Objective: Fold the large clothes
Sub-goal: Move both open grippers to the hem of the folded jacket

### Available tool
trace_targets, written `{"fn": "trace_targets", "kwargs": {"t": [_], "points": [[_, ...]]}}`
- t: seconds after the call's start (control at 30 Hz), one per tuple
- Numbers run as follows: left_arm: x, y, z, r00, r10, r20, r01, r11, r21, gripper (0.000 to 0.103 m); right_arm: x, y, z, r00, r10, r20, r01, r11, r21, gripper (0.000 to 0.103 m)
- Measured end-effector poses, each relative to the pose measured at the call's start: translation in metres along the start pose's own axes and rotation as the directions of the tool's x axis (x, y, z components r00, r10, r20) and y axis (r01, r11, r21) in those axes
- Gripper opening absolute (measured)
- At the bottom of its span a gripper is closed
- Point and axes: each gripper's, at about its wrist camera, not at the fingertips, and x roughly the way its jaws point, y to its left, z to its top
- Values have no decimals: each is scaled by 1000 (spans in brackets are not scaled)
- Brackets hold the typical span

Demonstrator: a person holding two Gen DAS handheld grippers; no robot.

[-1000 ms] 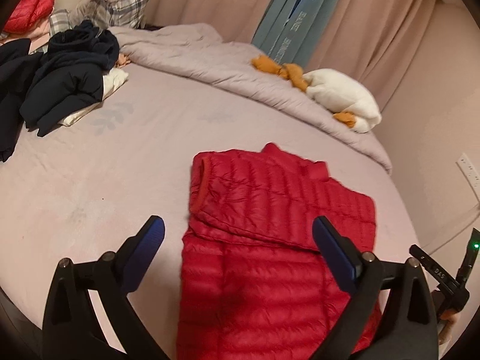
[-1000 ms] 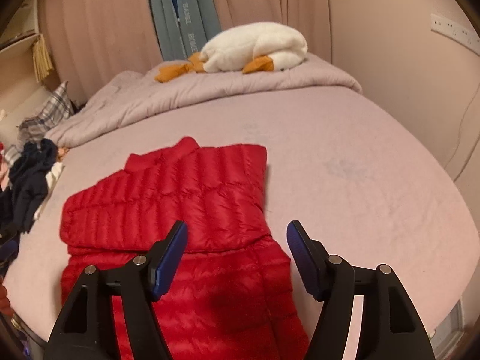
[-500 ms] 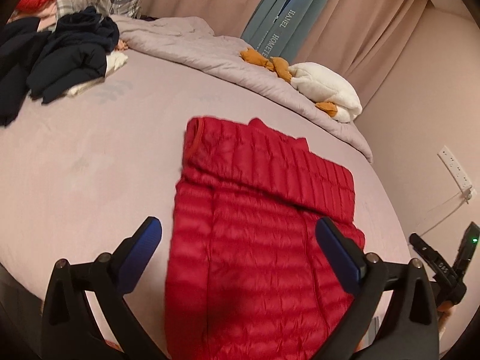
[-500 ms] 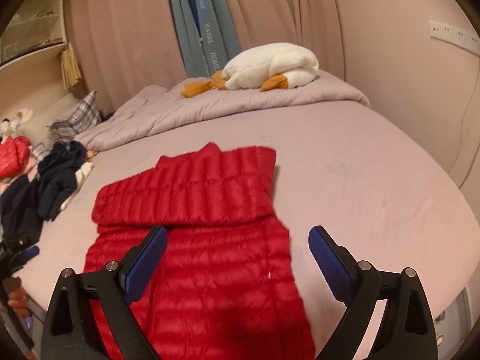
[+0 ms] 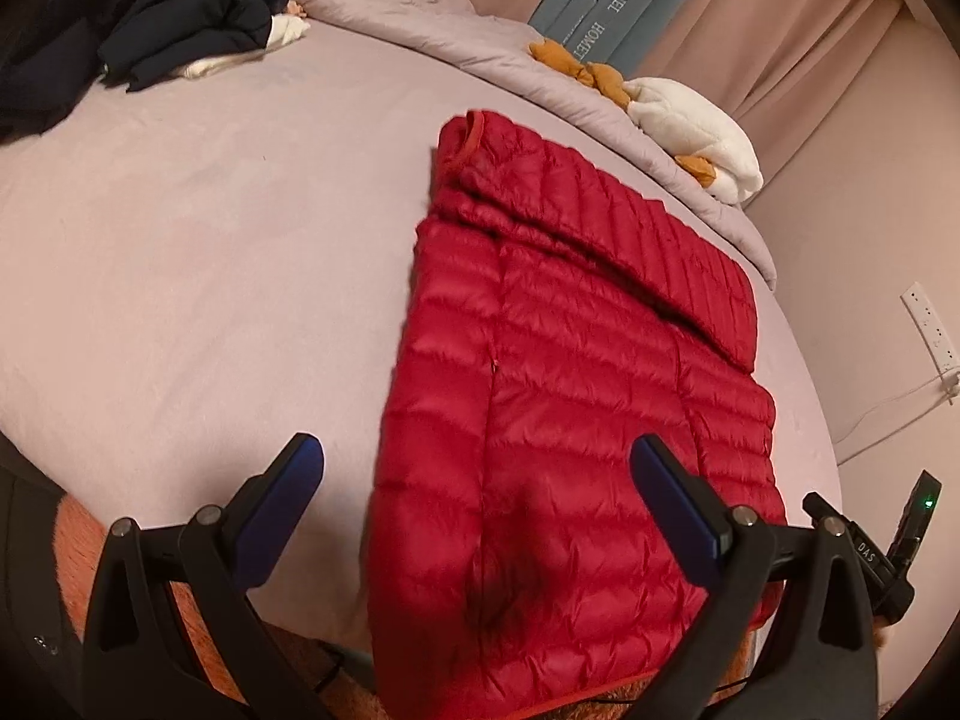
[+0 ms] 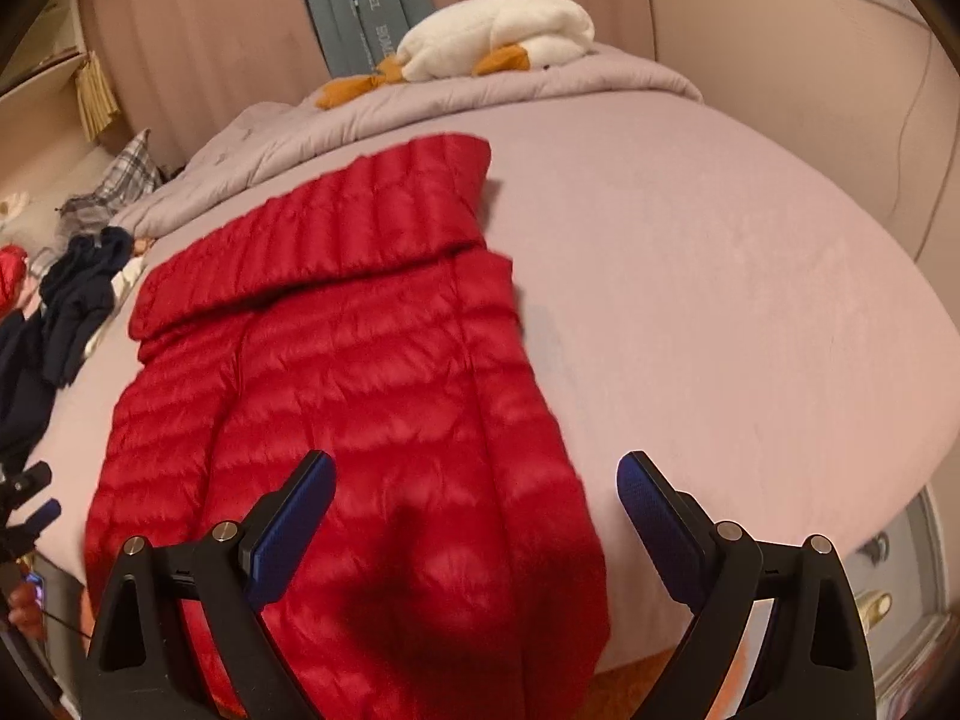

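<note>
A red quilted down jacket (image 5: 576, 396) lies flat on the pale bed, its sleeves folded across the upper part and its hem hanging over the near edge. It also shows in the right wrist view (image 6: 360, 360). My left gripper (image 5: 474, 516) is open and empty, held above the jacket's lower left part. My right gripper (image 6: 474, 516) is open and empty, above the jacket's lower right edge. Neither gripper touches the cloth.
A heap of dark clothes (image 5: 180, 18) lies at the far left of the bed (image 5: 180, 252). A rolled grey duvet (image 6: 480, 102) and a white plush goose (image 6: 498, 36) lie along the far side. A wall with sockets (image 5: 930, 324) stands to the right.
Both grippers have pulled back toward the near edge of the bed and risen, so more of the jacket's lower part shows. The right jaws have opened wider. The jacket has stayed put.
</note>
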Motion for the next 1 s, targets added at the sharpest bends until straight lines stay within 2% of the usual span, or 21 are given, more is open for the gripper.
{"fn": "trace_targets", "kwargs": {"t": [0.47,0.53,0.7,1.0], "points": [[19,0,-12,998,11,-69,-9,999,33,102,-5,-20,-18,1000,4,-2,-4,998,65,94],[23,3,-15,996,20,-83,-18,1000,24,102,-5,-22,-20,1000,9,-6,-9,998,66,90],[29,8,-20,993,33,-116,-31,999,15,102,-2,-24,-28,999,5,-45,-2,999,53,84],[32,9,-31,990,50,-131,-44,998,45,102,1,-31,-43,995,31,-100,-24,997,68,84]]}}
